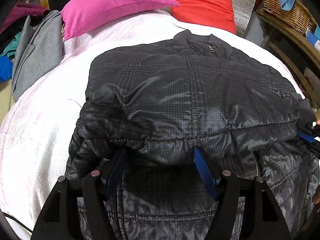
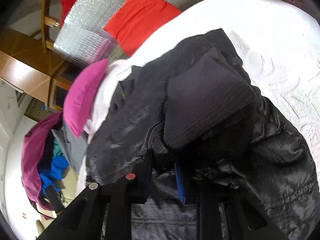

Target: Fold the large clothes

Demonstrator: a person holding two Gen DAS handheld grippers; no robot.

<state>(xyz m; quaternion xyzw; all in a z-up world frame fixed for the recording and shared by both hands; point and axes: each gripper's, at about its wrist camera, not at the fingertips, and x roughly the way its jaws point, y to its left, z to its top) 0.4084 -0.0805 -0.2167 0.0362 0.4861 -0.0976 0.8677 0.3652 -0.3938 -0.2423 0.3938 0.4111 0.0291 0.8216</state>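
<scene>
A dark grey quilted jacket (image 1: 180,90) lies on a white bedspread (image 1: 40,130), collar and zip pull at the far end. Its near part is doubled over into a thick fold. My left gripper (image 1: 160,152) stands wide, its blue-padded tips tucked under that fold with fabric between them; I see no squeeze. In the right wrist view the jacket (image 2: 130,120) fills the middle, with a ribbed cuff (image 2: 206,108) lying on top. My right gripper (image 2: 163,160) is closed narrow on the jacket's edge, and its blue pad (image 1: 308,137) shows at the jacket's right side.
A pink pillow (image 1: 110,6) and a red pillow (image 1: 202,6) lie at the head of the bed. A heap of grey, purple and blue clothes (image 1: 34,56) sits at the left edge. A wicker basket (image 1: 284,6) rests on wooden shelving at the right.
</scene>
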